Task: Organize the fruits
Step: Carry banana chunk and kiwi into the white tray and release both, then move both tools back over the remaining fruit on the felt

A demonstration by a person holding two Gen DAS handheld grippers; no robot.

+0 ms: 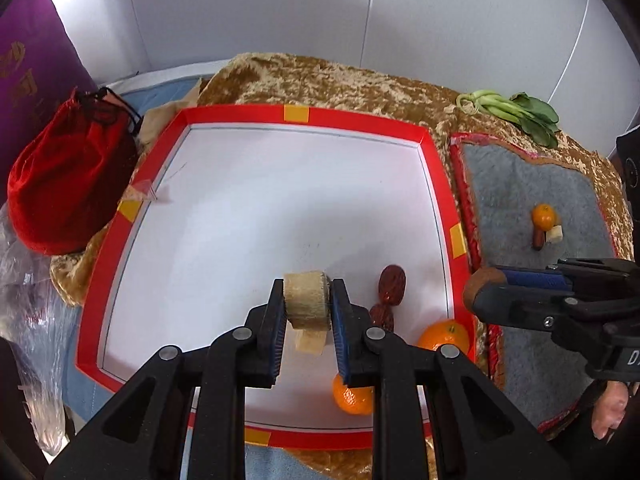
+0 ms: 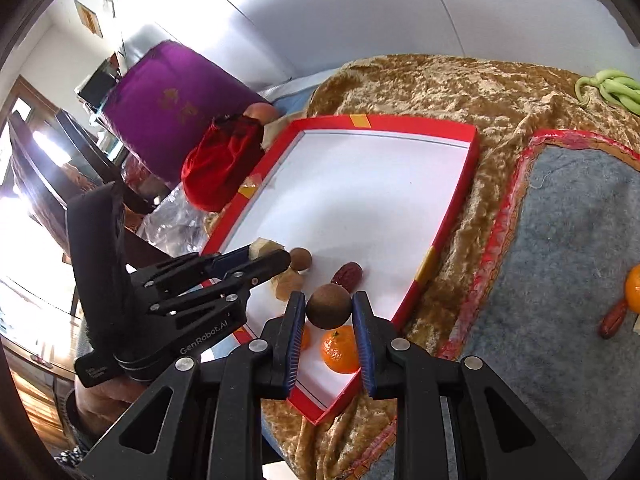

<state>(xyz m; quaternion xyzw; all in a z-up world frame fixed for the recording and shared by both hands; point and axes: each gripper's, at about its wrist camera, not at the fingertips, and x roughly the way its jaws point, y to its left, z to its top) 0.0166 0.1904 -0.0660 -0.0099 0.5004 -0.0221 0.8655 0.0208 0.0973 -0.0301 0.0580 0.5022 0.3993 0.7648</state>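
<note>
Where legible, "GenRobot.AI" on left tool

A: Any writing you can read?
B: "GenRobot.AI", white on the black body of the left gripper, seen from the right wrist.
A: The purple bag?
B: Gold marks, too blurred to read. A smaller label under the brand is unreadable too.

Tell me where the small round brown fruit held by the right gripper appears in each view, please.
Left wrist view: at the right edge, the brown fruit peeks out at the tip of the right gripper.
Right wrist view: low centre, brown fruit clamped between the blue pads.
Shared landmark: the red-rimmed white tray.
</note>
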